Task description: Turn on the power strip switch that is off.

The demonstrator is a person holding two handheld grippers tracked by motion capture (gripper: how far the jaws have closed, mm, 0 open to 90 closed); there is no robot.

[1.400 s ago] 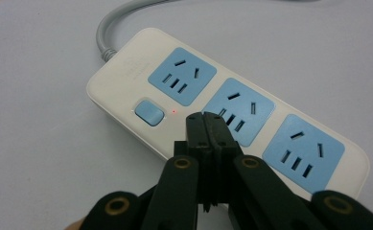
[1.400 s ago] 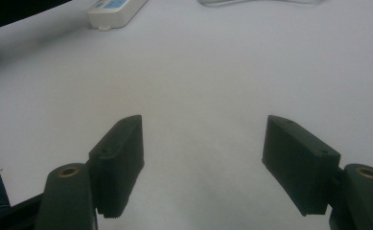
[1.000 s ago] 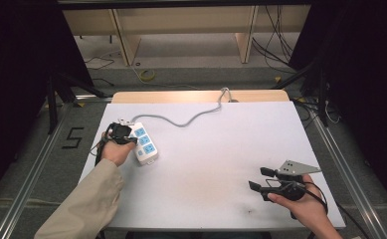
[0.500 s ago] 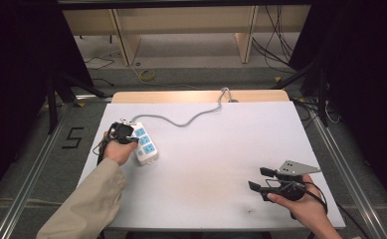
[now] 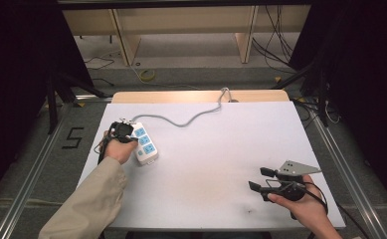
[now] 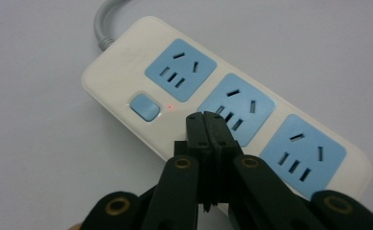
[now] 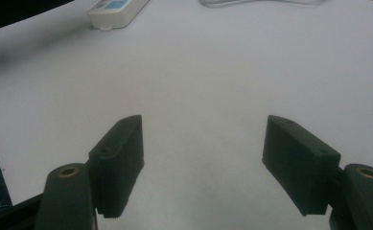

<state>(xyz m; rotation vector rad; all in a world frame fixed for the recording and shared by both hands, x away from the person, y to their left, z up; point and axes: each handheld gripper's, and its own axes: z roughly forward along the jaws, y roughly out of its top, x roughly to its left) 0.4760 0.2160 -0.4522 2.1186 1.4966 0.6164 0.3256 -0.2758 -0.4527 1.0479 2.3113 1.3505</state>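
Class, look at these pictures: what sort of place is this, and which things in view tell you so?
Probably a lab or recording workspace, not a home: a bare white table between dark curtains, loose cables on the floor, and one power strip as the test object.

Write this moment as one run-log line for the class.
left gripper: shut, tips over power strip near its blue switch | red light: on | right gripper: open, holding nothing, above table
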